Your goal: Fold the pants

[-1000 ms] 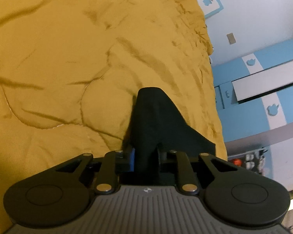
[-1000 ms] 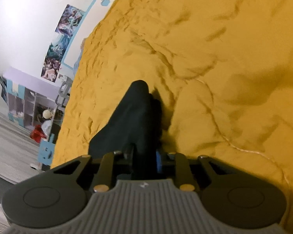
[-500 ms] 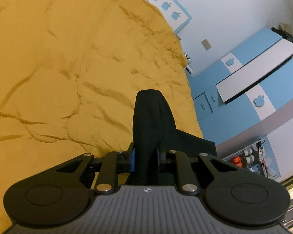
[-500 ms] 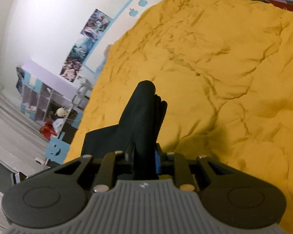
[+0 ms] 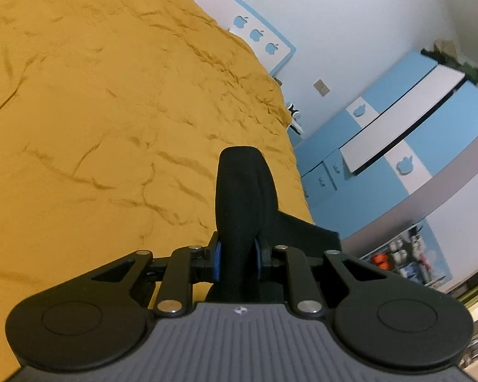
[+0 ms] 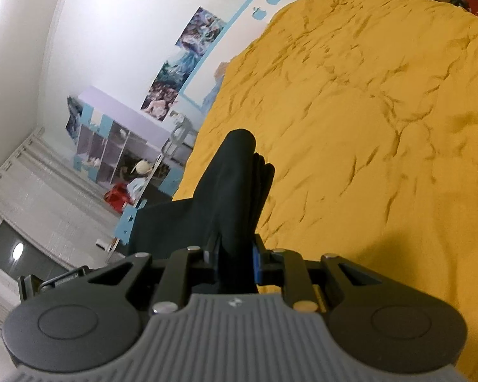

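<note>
Rumpled mustard bedspread (image 5: 118, 133), blue-and-white wardrobe (image 5: 408, 133), posters (image 6: 181, 63), left gripper (image 5: 236, 262) and right gripper (image 6: 237, 262) clamping black pants (image 5: 243, 197)

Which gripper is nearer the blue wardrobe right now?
Left. The left gripper, shut on the black pants, is at the bed edge facing the blue wardrobe. The right gripper grips them near the opposite edge, by the purple shelf unit.

The pants (image 5: 243, 191) sit between each tongs' jaws, above the bed (image 5: 95, 127); cabinets (image 5: 398, 146) stand beside it.
</note>
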`<state>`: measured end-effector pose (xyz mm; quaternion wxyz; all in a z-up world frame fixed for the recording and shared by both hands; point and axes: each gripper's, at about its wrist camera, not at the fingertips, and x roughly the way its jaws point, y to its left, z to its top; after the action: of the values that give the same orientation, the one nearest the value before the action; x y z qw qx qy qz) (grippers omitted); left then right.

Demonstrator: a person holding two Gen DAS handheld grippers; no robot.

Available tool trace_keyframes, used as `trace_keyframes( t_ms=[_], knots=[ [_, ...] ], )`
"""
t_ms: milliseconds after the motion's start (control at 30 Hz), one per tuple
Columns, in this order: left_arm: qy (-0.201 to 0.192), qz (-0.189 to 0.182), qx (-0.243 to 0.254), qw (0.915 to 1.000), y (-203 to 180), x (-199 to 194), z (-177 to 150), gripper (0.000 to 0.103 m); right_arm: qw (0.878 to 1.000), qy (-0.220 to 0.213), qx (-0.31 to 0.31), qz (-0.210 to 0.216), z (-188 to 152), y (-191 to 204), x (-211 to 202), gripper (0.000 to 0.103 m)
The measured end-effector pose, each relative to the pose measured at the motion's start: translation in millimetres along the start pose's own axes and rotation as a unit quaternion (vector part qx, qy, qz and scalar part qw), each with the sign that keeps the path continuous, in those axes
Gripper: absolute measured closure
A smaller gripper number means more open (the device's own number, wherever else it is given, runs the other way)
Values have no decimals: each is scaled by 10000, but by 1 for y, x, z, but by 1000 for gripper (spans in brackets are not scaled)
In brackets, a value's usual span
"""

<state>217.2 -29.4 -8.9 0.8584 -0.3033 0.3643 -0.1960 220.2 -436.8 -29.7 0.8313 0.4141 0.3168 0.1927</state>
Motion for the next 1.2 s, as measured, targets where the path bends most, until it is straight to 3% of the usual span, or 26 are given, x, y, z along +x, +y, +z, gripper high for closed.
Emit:
trace_keyframes(
  t_ms=[67, 200, 400, 633, 967, 1100, 1200],
  knots=[
    [7, -87, -91, 9999, 8, -10, -7, 82, 10000, 88, -4, -4, -14, 4, -5, 89],
    [95, 75, -159, 9998, 31, -13, -24, 82, 9993, 357, 123, -16, -39, -1, -5, 89],
    [303, 155, -345, 9988, 75, 13, -31, 82, 9972, 632, 302, -274, -65, -22, 24, 89],
    [410, 339, -362, 9979, 114, 58, -26, 82, 9953, 717, 353, -544, -54, -43, 74, 89],
    [629, 403, -1071, 9914, 179, 85, -52, 81, 9910, 992, 360, -829, -60, -82, 120, 91],
    [659, 344, -1103, 9911, 183, 84, -53, 78, 9905, 1011, 436, -819, -63, -88, 125, 90],
    [683, 485, -877, 9926, 173, 76, -43, 74, 9912, 986, 42, -888, -60, -74, 120, 82]
  ],
)
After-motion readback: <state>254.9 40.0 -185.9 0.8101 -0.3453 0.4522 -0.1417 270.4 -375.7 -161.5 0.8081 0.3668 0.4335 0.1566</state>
